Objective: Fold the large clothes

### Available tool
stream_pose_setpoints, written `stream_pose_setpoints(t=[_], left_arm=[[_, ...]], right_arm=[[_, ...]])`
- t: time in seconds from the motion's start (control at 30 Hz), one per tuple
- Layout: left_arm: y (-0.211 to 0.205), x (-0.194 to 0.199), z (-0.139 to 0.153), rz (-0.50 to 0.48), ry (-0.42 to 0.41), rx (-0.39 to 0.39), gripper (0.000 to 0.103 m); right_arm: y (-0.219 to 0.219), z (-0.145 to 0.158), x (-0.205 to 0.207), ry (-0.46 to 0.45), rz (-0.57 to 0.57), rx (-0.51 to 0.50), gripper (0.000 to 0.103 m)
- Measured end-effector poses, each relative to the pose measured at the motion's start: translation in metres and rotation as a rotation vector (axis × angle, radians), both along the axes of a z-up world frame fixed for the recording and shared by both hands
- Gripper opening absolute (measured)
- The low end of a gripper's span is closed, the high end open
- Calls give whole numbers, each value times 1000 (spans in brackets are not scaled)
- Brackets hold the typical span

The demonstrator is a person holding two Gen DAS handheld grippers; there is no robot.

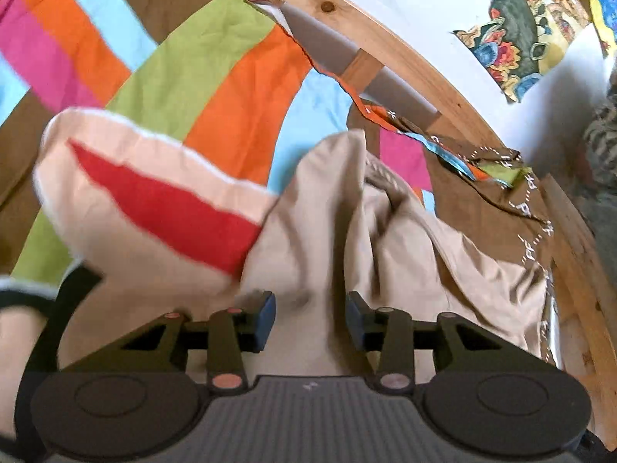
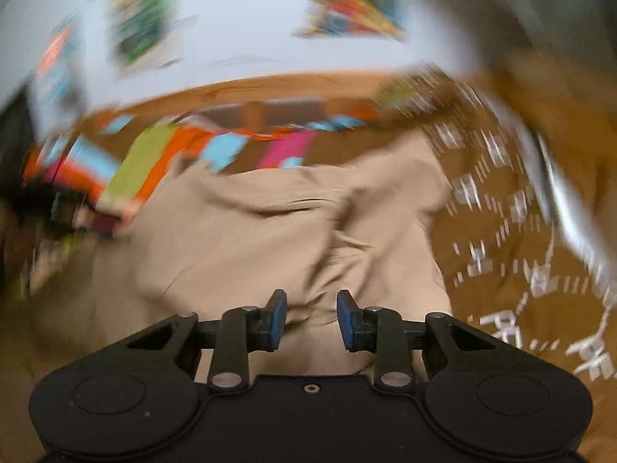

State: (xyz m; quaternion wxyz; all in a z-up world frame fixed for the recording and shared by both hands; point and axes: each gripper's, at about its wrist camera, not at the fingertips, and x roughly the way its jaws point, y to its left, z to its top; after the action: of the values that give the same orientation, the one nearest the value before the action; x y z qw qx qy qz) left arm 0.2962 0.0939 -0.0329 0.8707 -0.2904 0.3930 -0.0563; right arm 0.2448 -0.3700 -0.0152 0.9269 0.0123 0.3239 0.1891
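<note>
Currently my left gripper [image 1: 310, 318] and right gripper [image 2: 311, 318] hover unclenched over the bunched beige garment [image 1: 347, 231]; both jaw gaps presumably await seams.

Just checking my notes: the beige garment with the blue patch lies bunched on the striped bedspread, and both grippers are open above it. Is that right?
Not quite. The patch on the beige garment is red, not blue, as the left wrist view shows. The rest stands: it lies bunched on the striped bedspread, with the left gripper and right gripper open above it.

Matt beige cloth garment [image 1: 316, 239], striped cotton bedspread [image 1: 216, 88], knotty wooden frame [image 1: 389, 46]
</note>
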Motion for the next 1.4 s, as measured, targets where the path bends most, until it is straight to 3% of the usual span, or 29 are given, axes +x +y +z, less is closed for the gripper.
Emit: stream_pose_setpoints(t=[0.1,0.3,0.33,0.37,0.4,0.43,0.47,0.57,0.63,0.7,0.77,0.83,0.9,0.97,1.1,1.13,1.17,1.3,1.4], left_arm=[[-5,25,-5,1,25,-1,43],[-19,57,-11,-24,44,-32,43],[-21,58,-11,-35,37,-34,43],[-22,57,-10,-43,33,-37,39],[-22,57,-11,-58,32,-46,31],[-22,57,-11,-71,34,-53,24],[-21,55,-11,-82,36,-57,14],[-23,47,-8,-99,13,-63,14],[-28,43,-8,-110,0,-31,14],[-32,43,-10,-112,4,10,14],[-31,42,-12,-108,9,5,14],[-26,37,-10,-99,-3,-7,20],[-21,34,-9,-110,-21,-38,44],[-19,36,-9,-125,-19,-70,47],[-24,48,-14,-94,-1,-70,43],[-27,52,-15,-71,19,-46,35],[-31,55,-16,-43,41,-5,18],[-45,65,-19,-19,64,93,17],[-49,57,-15,-10,49,120,22]], right_arm=[[-10,-7,45,141,-104,108,32],[9,-27,81,148,-103,-31,30],[14,-29,83,139,-96,-53,26],[18,-29,84,125,-89,-79,14],[20,-30,85,105,-88,-104,4],[21,-30,86,86,-86,-122,1],[23,-28,89,55,-83,-141,0],[32,-4,94,-113,-78,-251,0],[31,14,109,-181,-75,-272,0],[33,18,122,-213,-71,-322,0],[34,4,132,-176,-64,-364,0],[28,-8,130,-133,-72,-330,3],[21,-7,115,-154,-96,-282,24],[19,-6,104,-181,-101,-288,34],[18,3,88,-255,-124,-307,34],[18,7,85,-279,-126,-291,34],[18,10,84,-293,-120,-274,36],[34,5,89,-271,-42,-241,45],[53,-20,99,-206,10,-329,45]])
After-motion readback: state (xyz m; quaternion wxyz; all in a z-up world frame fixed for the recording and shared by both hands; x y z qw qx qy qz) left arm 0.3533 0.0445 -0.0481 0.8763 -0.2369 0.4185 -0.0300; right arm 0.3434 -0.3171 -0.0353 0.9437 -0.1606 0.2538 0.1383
